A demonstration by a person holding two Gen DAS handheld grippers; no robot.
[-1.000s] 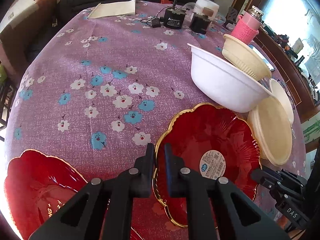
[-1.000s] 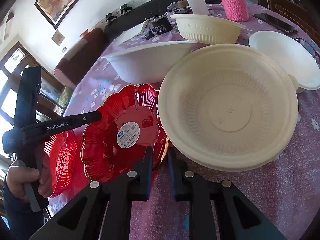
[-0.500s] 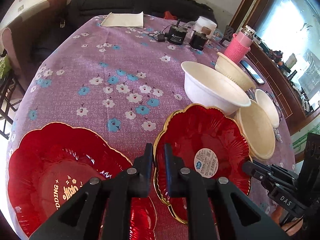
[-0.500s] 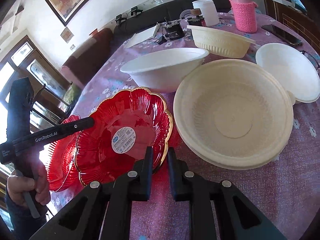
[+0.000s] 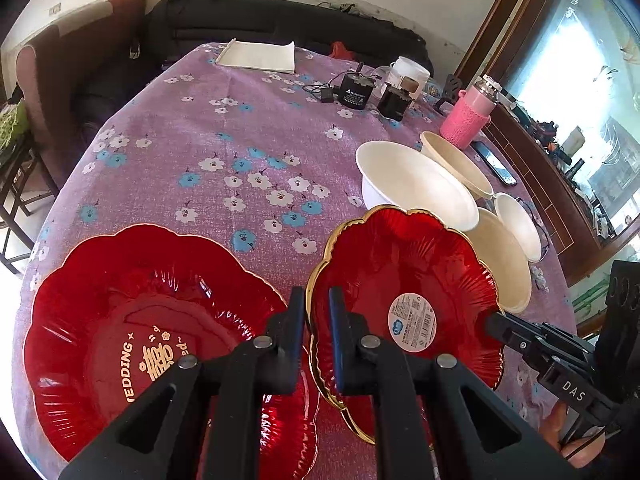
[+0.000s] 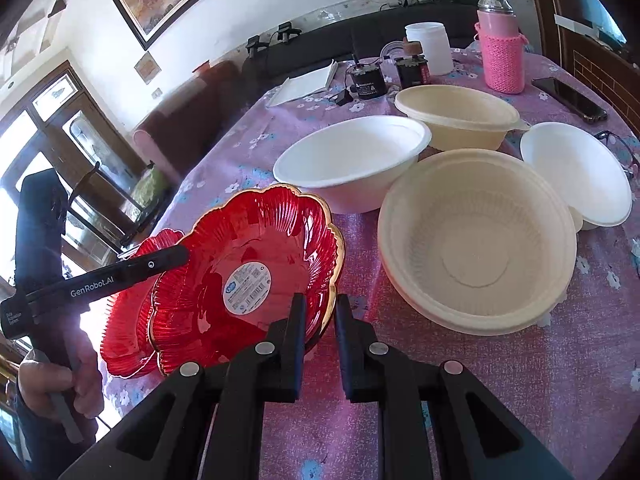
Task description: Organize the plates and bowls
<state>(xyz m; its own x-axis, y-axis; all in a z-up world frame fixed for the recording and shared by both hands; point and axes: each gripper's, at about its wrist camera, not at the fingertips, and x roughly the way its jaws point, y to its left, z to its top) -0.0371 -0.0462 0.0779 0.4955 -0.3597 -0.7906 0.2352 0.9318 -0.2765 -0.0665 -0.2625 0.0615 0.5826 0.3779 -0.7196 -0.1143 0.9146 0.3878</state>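
Observation:
A red gold-rimmed plate [image 5: 404, 264] with a round sticker hangs tilted above the purple flowered tablecloth. My left gripper [image 5: 313, 312] is shut on its left rim. My right gripper [image 6: 318, 312] is shut on the opposite rim of that plate [image 6: 256, 248]. A second red plate [image 5: 140, 320] with gold "WEDDING" lettering lies on the table to the left, its edge just under the held plate. A white bowl [image 6: 352, 160], a cream ribbed bowl [image 6: 476, 240], a cream lidded bowl [image 6: 456, 120] and a small white bowl [image 6: 576, 172] stand to the right.
At the far end of the table stand a pink knitted-sleeve bottle [image 6: 502, 60], a white jar [image 6: 430, 46], two black devices [image 5: 354, 90] and a white pad [image 5: 258, 56]. A phone [image 6: 568, 98] lies at the right edge. A dark sofa is behind the table.
Both grippers have lifted the stickered red plate and carried it left, away from the bowls. The lettered red plate has come fully into the left wrist view.

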